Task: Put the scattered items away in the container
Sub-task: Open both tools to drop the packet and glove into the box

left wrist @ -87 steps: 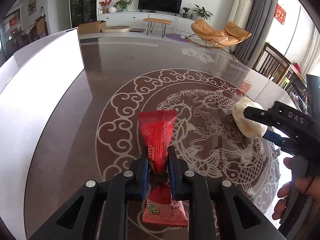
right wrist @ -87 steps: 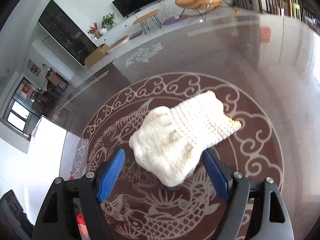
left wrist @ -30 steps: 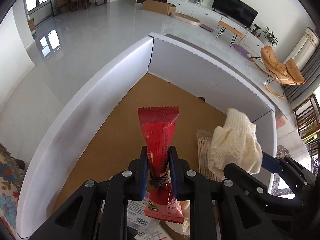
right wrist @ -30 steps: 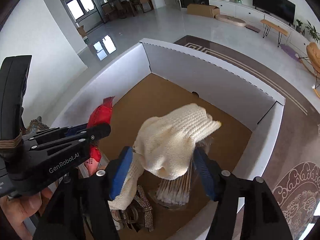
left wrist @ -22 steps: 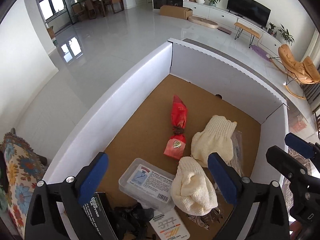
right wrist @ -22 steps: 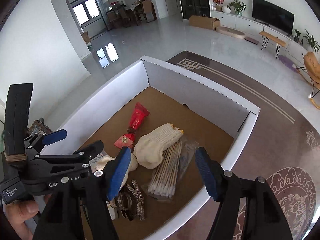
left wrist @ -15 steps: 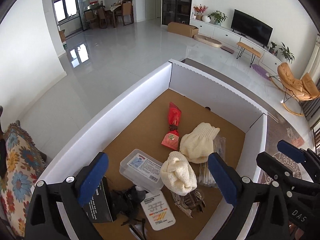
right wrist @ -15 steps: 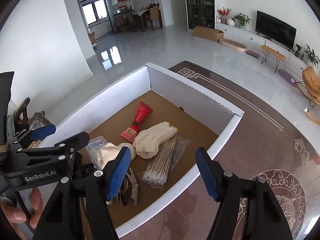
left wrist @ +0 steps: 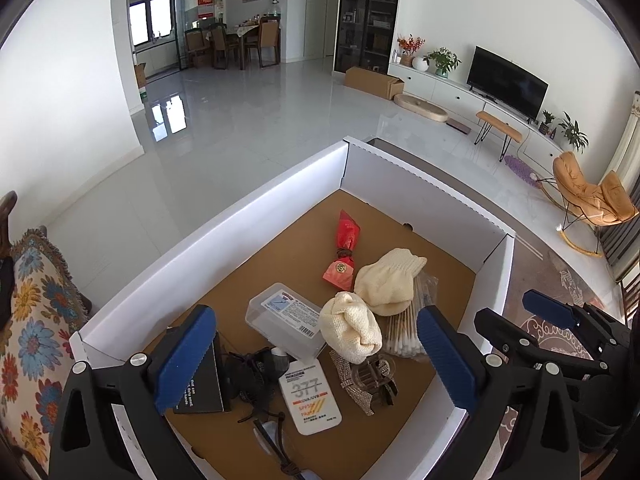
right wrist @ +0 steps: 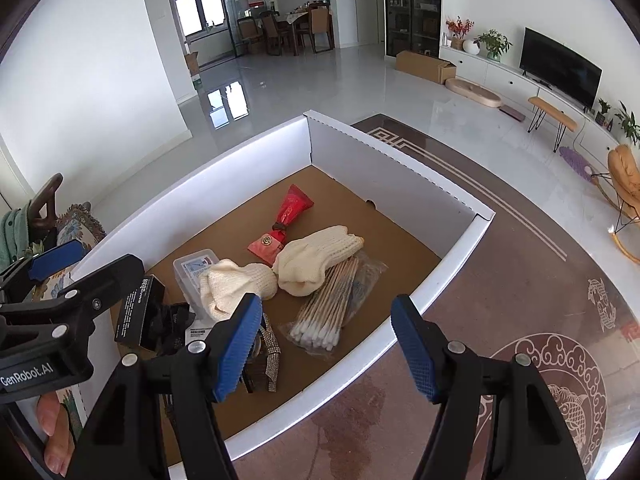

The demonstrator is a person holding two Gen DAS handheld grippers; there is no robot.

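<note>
The left gripper [left wrist: 316, 344], black frame with blue ribbed pads, was spread wide with nothing between its jaws, hovering over the big white cardboard box with the brown floor [left wrist: 248, 216]. From that camera you could see the red foil snack packet pinched in the middle [left wrist: 344, 248] lying flat on the box floor toward the far corner. Just beside it sat a cream knitted glove [left wrist: 388, 284], partly on top of a clear bag of cotton swabs [left wrist: 408, 328], and a second cream knitted glove, balled up [left wrist: 352, 328], touched it on the near side. Also in there: a clear plastic case with a printed label [left wrist: 280, 316], a black carton [left wrist: 200, 392], a white sunscreen tube with "377" on it [left wrist: 310, 400] and a sparkly hair claw [left wrist: 372, 372]. The right gripper [left wrist: 560, 320] poked in from the right edge.

Over on the right wrist camera, the right gripper [right wrist: 326, 344] was also let go, jaws apart and empty, hanging over the box's near wall [right wrist: 360, 344] and the dark patterned table [right wrist: 520, 280]. Same stuff inside: red packet [right wrist: 286, 220], flat glove [right wrist: 316, 260], balled glove [right wrist: 236, 284], swabs [right wrist: 328, 304]. The left gripper [right wrist: 60, 280] showed at the left, with a person's fingers [right wrist: 52, 432] under it.
</note>
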